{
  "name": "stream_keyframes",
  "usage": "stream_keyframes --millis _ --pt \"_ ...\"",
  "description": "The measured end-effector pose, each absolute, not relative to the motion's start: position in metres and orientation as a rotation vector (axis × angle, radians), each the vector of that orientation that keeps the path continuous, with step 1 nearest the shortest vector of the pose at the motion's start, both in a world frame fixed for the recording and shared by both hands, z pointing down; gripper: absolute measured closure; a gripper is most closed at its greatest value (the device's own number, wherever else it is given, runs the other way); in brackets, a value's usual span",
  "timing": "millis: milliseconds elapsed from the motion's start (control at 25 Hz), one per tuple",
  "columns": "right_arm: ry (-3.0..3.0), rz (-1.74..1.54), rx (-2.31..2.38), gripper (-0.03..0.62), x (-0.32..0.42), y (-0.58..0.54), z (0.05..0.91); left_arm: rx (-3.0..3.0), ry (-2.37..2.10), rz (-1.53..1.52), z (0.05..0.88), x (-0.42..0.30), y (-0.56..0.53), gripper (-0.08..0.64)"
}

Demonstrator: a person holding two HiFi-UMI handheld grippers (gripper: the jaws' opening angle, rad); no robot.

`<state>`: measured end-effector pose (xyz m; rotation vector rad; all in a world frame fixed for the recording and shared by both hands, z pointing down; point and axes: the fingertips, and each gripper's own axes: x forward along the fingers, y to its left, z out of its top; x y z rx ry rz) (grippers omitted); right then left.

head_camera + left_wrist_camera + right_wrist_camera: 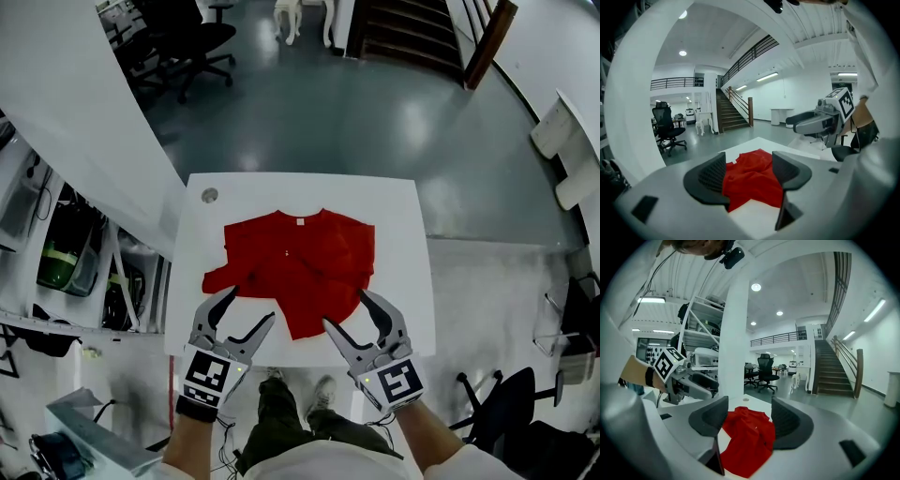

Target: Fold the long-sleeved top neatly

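the long-sleeved top lies rumpled on the white table, just ahead of both my tools. its collar is at the far side and its hem points back toward me. it spreads wider side to side than front to back, and one sleeve bunches out to my left. my left gripper sits at that sleeve side and my right gripper at the right edge, with the near hem corner between them. neither looks clearly nearer. both point forward and slightly down over the near edge of the table, jaws apart, with no cloth between the pads.
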<state>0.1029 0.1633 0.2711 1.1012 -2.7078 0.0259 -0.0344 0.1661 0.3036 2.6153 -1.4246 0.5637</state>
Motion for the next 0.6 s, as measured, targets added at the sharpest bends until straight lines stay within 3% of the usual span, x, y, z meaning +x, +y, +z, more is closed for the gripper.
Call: stream_keyframes --millis 600 --pt "-2.594 0.182 1.035 0.347 0.082 0.132 0.357 2.515 -1.328 0.636 0.387 -0.043 0.137 0.261"
